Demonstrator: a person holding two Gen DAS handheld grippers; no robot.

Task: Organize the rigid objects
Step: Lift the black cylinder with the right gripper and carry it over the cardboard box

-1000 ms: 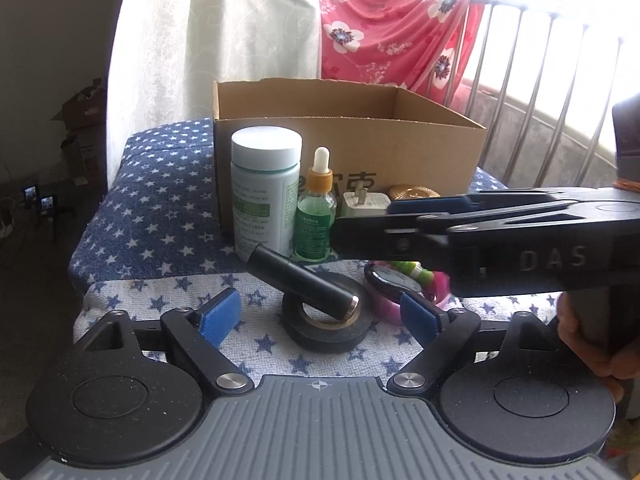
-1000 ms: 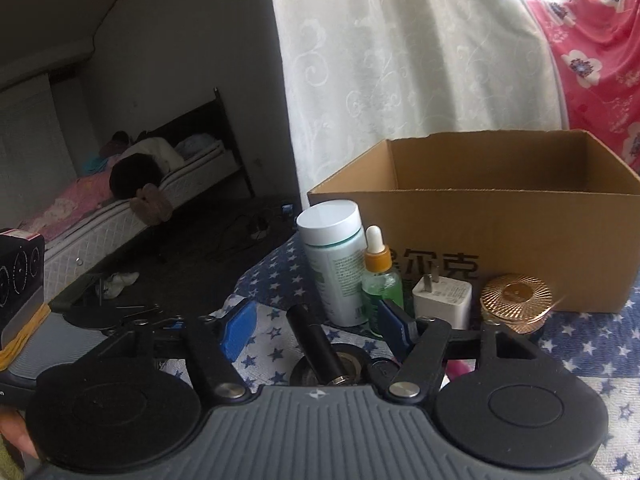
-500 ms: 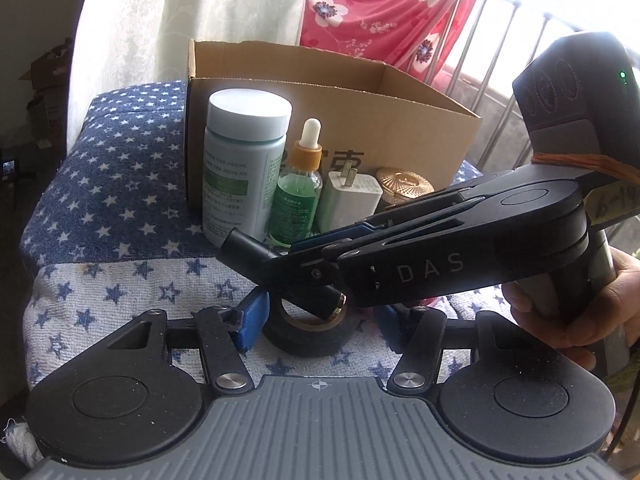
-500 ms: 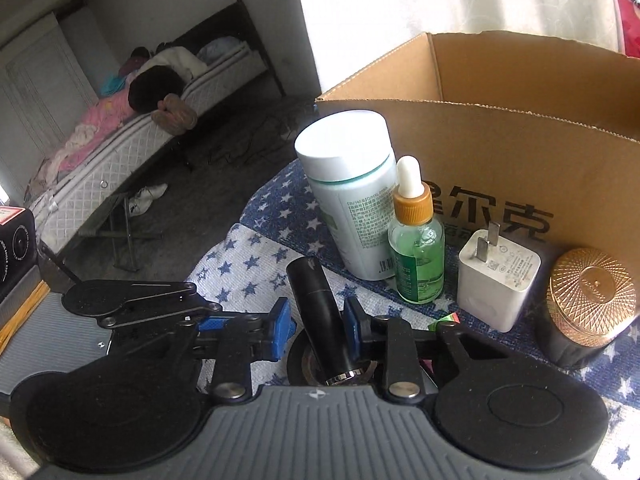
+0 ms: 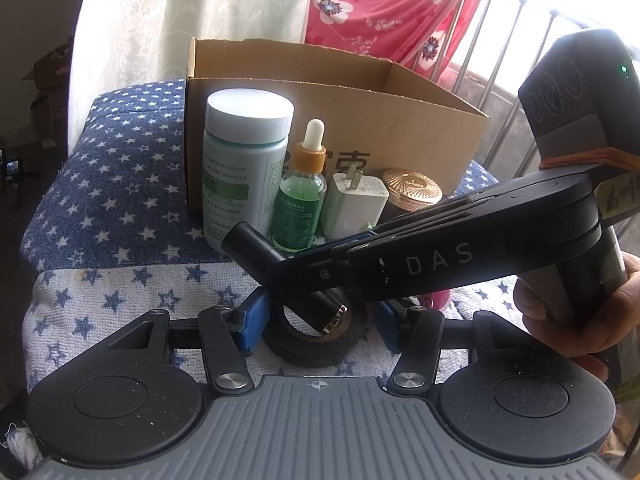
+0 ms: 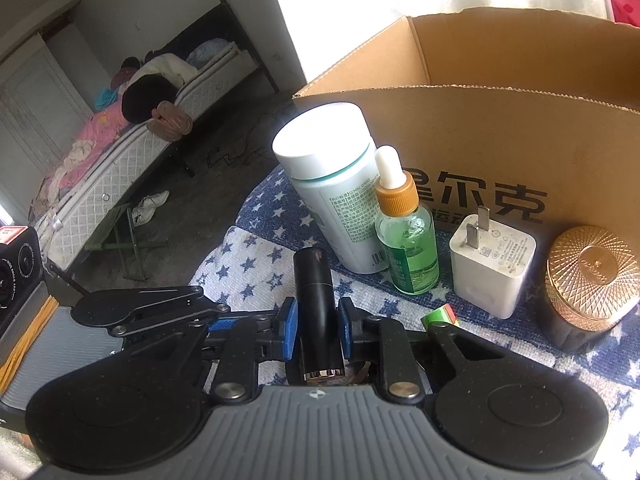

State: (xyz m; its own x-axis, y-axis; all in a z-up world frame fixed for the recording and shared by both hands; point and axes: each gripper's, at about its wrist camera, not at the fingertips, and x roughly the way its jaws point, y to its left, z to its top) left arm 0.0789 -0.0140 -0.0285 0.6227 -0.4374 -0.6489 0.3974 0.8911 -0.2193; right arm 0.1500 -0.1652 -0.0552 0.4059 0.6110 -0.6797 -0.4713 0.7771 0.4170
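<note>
A black tube (image 6: 316,312) leans on a black tape roll (image 5: 312,344); it also shows in the left wrist view (image 5: 256,246). My right gripper (image 6: 318,330) is shut on the black tube, its blue pads pressing both sides. It reaches in from the right in the left wrist view (image 5: 288,276). My left gripper (image 5: 316,326) is open, its blue pads either side of the tape roll. A white pill bottle (image 6: 332,188), a green dropper bottle (image 6: 406,232), a white charger (image 6: 492,264) and a gold-lidded jar (image 6: 592,280) stand before an open cardboard box (image 6: 520,128).
The things rest on a star-patterned blue and white cloth (image 5: 120,208). A small green and red item (image 6: 440,316) lies by the right finger. A red flowered cloth (image 5: 384,12) hangs on a railing behind the box. A bed (image 6: 132,128) stands across the room.
My right gripper has moved in over the tape roll and closed its pads on the black tube. My left gripper has come closer to the tape roll and narrowed somewhat.
</note>
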